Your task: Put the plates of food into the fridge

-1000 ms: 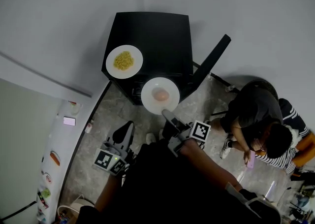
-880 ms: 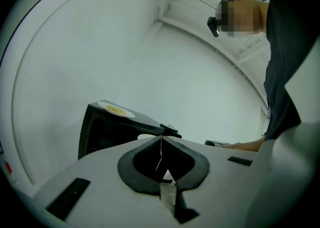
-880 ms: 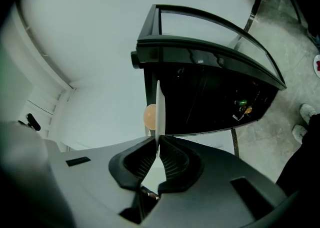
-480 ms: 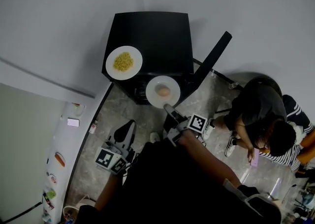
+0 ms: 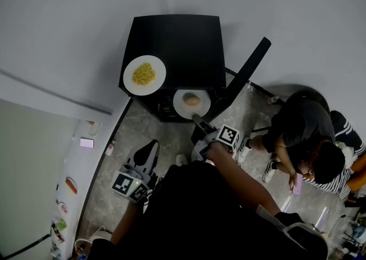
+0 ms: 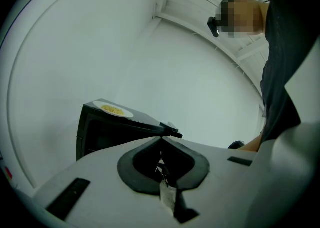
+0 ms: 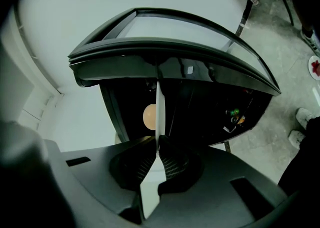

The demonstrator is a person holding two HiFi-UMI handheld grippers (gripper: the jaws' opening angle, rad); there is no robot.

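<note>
Head view: The black fridge (image 5: 177, 47) stands at 12 o'clock, its door (image 5: 247, 73) swung open on the 3 o'clock side. The top plate (image 5: 144, 74), carrying yellow food, rests on the fridge top at its 8 o'clock corner. The held plate (image 5: 191, 103), with one round pale-brown item on it, sits at the fridge's 6 o'clock edge, level with the open front. We cannot tell whether it has crossed the threshold. The right gripper (image 5: 197, 118) reaches it from 6 o'clock and meets its near rim. The left gripper (image 5: 150, 146) hangs at 7 o'clock, well apart from the fridge, over the stone floor (image 5: 143, 127). A seated person (image 5: 300, 133) is at 4 o'clock.

Left gripper view: We find the left gripper (image 6: 161, 144) with its jaws brought together and nothing between them. The fridge (image 6: 100, 134) shows at 9 o'clock, with the top plate (image 6: 116, 109) on it.

Right gripper view: The right gripper (image 7: 158, 144) is clamped on the rim of the held plate (image 7: 158, 117), seen edge-on as a white vertical strip. The round item (image 7: 148, 117) shows just at 9 o'clock of that strip. The fridge's (image 7: 200, 117) dark open interior lies directly behind.
</note>
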